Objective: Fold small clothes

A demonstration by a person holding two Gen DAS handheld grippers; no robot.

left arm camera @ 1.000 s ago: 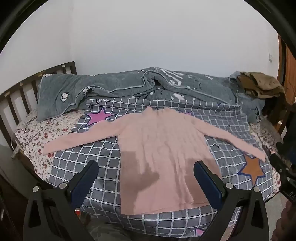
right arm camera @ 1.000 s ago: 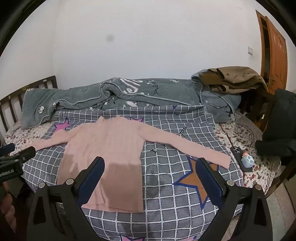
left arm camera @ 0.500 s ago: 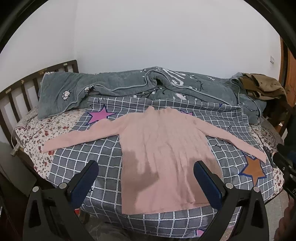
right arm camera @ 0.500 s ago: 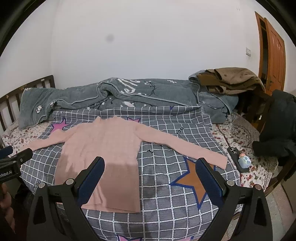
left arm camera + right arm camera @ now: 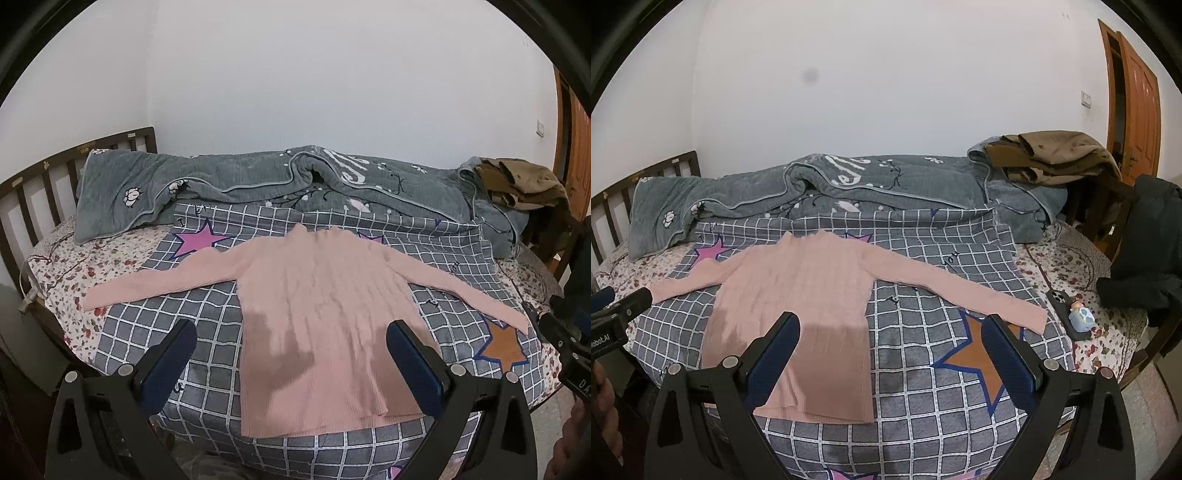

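A pink ribbed long-sleeved sweater (image 5: 317, 306) lies flat, front up, on the grey checked bedspread (image 5: 155, 325), both sleeves spread out sideways. It also shows in the right wrist view (image 5: 798, 291). My left gripper (image 5: 291, 354) is open and empty, held above the sweater's lower hem near the bed's front edge. My right gripper (image 5: 890, 350) is open and empty, above the bedspread just right of the sweater's body. The right sleeve cuff (image 5: 1034, 314) lies beyond it.
A rumpled grey quilt (image 5: 258, 184) lies along the back of the bed. Brown clothes (image 5: 1052, 155) sit on it at the right. A phone and a small figurine (image 5: 1078, 317) lie at the right edge beside a dark jacket (image 5: 1137, 258). A wooden headboard (image 5: 37, 192) stands left.
Both cameras have drawn back and risen slightly, so the bed sits a little lower and farther. The sweater has not moved. Both grippers stay open.
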